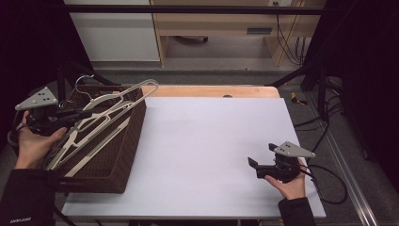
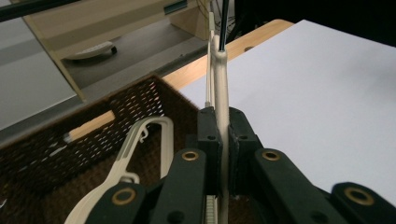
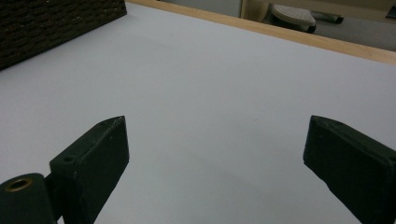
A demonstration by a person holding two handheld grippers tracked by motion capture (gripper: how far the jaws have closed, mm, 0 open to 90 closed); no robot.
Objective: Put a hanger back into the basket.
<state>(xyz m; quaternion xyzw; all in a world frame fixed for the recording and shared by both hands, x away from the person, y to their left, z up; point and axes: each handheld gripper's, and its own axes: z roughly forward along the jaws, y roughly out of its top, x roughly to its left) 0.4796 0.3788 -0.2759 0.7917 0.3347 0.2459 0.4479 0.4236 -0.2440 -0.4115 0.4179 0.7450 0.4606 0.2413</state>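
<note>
Left claw (image 2: 223,140) clamped tight on the thin edge of a cream plastic hanger (image 1: 123,96), raised over the wicker basket (image 1: 123,155) at the left end of the surface (image 1: 207,141). Right claw (image 3: 212,163) spread wide, holding nothing, low over the bare white sheet near the right edge.

Biggest risk, as a judgement: dragging the whole basket. Several more hangers (image 2: 135,154) lying tangled inside (hooks and cut-outs overlapping, exact number hard to tell), so any lift likely to snag a neighbour and tip or slide the basket toward the edge.

Next: losing the hanger itself. Grip taken far from the hanger's free end, with most of its length reaching past the basket's far corner; could pivot between the pads, swing down and slip free.

Smaller: wire hook (image 1: 83,81) near the basket's far rim, apt to catch in the weave.

Smallest: no help from the idle claw, well apart from the basket, should anything shift.
</note>
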